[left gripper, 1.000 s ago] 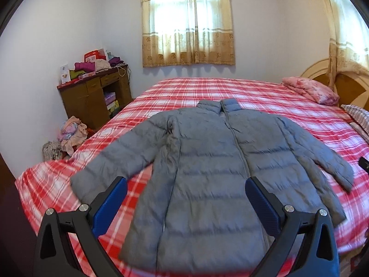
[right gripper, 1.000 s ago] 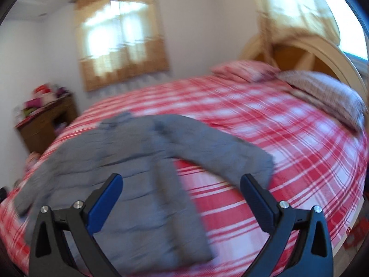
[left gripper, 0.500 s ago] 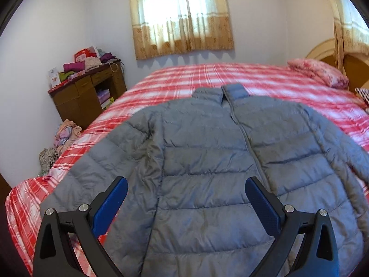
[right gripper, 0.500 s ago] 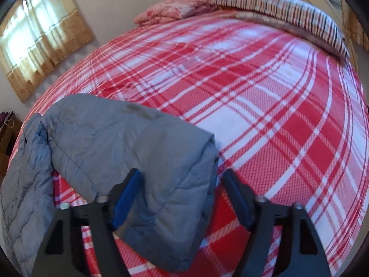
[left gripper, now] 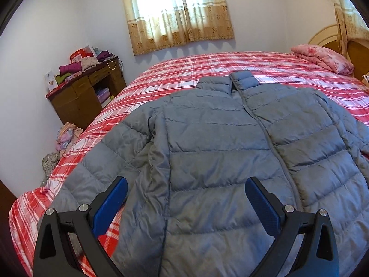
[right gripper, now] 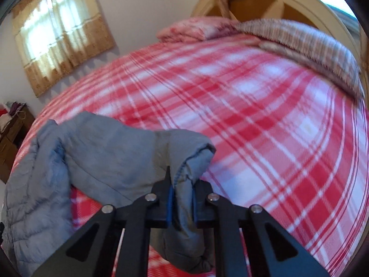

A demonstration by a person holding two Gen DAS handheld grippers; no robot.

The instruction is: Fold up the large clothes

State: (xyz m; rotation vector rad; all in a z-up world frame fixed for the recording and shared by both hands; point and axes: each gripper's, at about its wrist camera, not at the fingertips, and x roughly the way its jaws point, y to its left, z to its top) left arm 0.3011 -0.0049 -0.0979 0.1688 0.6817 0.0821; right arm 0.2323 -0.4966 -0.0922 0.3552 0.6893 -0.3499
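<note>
A grey puffer jacket [left gripper: 219,161] lies face up on the red plaid bed [left gripper: 207,69], collar toward the far side. My left gripper [left gripper: 184,198] is open and empty, hovering over the jacket's lower body near its left sleeve [left gripper: 99,161]. In the right wrist view, my right gripper [right gripper: 182,203] is shut on the cuff of the jacket's right sleeve [right gripper: 184,161], and the sleeve is lifted off the bed [right gripper: 253,115]. The jacket body [right gripper: 34,196] lies to the left of it.
A pink folded blanket [left gripper: 322,57] and a striped pillow [right gripper: 311,46] lie by the headboard [right gripper: 288,4]. A wooden desk [left gripper: 85,92] with piled clothes stands left of the bed, with a clothes heap [left gripper: 66,136] on the floor. A curtained window [left gripper: 177,11] is behind.
My right gripper has closed on the right sleeve cuff and raised it. My left gripper has drifted slightly over the jacket and stays open.
</note>
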